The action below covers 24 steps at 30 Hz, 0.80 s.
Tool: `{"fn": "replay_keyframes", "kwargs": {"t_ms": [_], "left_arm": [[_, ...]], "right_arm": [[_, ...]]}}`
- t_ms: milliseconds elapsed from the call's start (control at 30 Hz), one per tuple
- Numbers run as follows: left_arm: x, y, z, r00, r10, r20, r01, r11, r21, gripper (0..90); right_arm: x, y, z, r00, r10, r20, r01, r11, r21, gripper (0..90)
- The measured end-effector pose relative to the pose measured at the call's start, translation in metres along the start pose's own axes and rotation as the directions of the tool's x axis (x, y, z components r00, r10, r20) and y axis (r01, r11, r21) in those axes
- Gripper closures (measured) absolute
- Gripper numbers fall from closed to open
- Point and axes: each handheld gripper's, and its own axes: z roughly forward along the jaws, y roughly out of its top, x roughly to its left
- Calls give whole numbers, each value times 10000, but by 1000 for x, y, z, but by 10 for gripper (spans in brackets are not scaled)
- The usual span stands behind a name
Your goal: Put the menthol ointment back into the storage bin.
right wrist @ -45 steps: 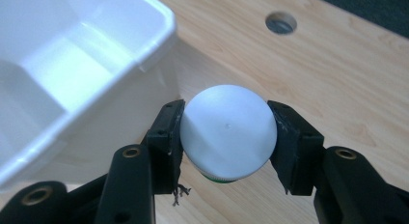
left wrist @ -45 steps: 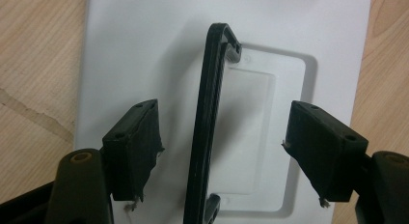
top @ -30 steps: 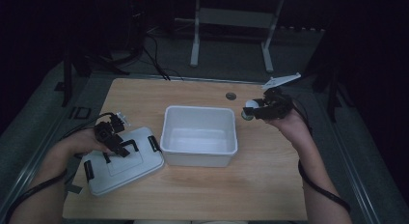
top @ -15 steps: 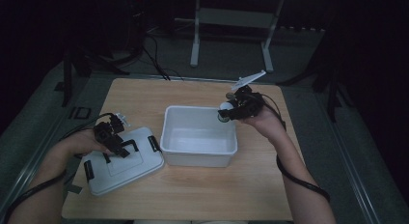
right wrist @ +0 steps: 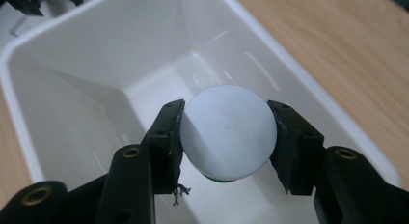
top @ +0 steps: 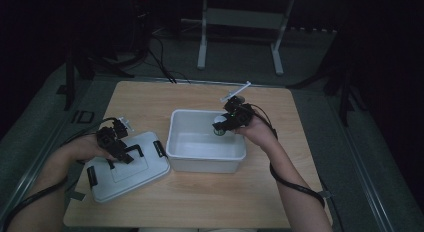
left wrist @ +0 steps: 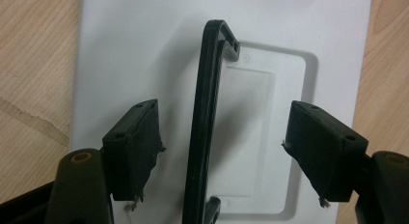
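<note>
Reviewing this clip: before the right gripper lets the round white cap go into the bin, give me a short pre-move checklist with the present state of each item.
1. Right gripper clamped on the white cap, both pads on its sides: ok.
2. Cap above the white bin's opening, inside the rim: ok.
3. Bin floor below the cap bare: ok.
4. Lid off the bin, lying on the table beside it: ok.
5. Left gripper open astride the lid handle, pads apart from it: ok.
6. Cap's height above the bin floor: cannot tell.
</note>
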Motion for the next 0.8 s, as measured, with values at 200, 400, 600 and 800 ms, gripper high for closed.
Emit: {"fn": "replay_keyframes", "kwargs": {"t_ms": [200, 400, 600, 800], "left_arm": [[0, 2, 3, 10000, 57, 12, -57, 9999, 109, 281], [-1, 3, 5, 9999, 112, 68, -113, 9999, 120, 281], [-1, 3, 4, 9999, 87, 69, -87, 10000, 29, 281], [0, 2, 5, 10000, 73, 48, -73, 10000, 24, 281]], "right_arm": [[4, -1, 23, 9998, 66, -172, -59, 9990, 440, 504], [10, 2, 44, 9996, -48, -265, 69, 9967, 815, 504], [14, 5, 61, 9997, -192, -137, 209, 9905, 1361, 504], [18, 10, 76, 9998, -28, -174, 55, 9874, 1581, 504]]}}
